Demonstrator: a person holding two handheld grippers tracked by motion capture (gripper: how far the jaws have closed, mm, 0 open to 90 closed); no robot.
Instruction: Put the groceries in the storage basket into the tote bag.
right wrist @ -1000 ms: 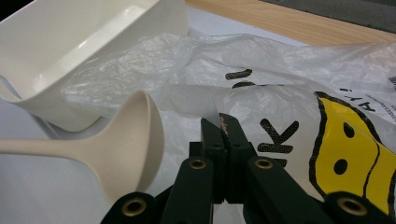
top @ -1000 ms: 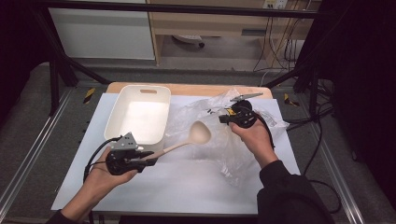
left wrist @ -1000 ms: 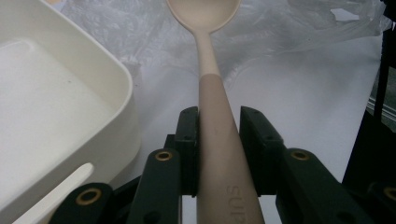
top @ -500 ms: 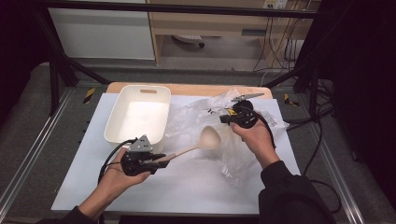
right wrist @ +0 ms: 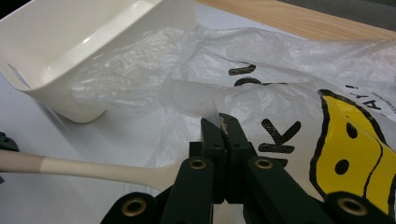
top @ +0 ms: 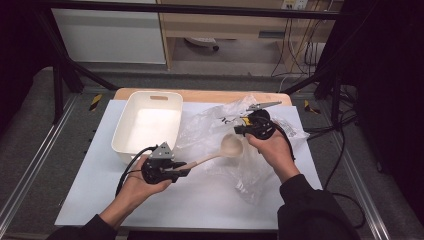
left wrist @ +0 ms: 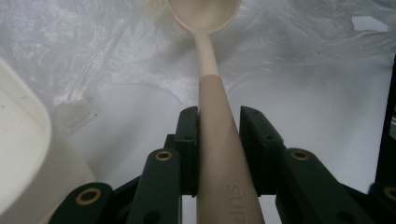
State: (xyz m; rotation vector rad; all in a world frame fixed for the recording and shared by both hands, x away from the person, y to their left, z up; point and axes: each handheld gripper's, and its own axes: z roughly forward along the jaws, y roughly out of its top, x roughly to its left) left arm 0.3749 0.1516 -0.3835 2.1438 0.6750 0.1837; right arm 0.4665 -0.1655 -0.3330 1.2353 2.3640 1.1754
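The left gripper (left wrist: 219,140) squeezes the spoon (left wrist: 211,84) by its handle. The round end pokes toward the crinkly plastic bag (left wrist: 93,46).

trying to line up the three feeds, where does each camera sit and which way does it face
High view: above the person's side, looking forward and down on the table; both forearms, left gripper, right gripper.
Left gripper view: rides that gripper, looking along its jaws, clamped on the ladle, toward the plastic bag.
Right gripper view: rides that gripper, jaws shut on the bag, facing the white bin.
Shared: ladle, bag and bin appear in all three.
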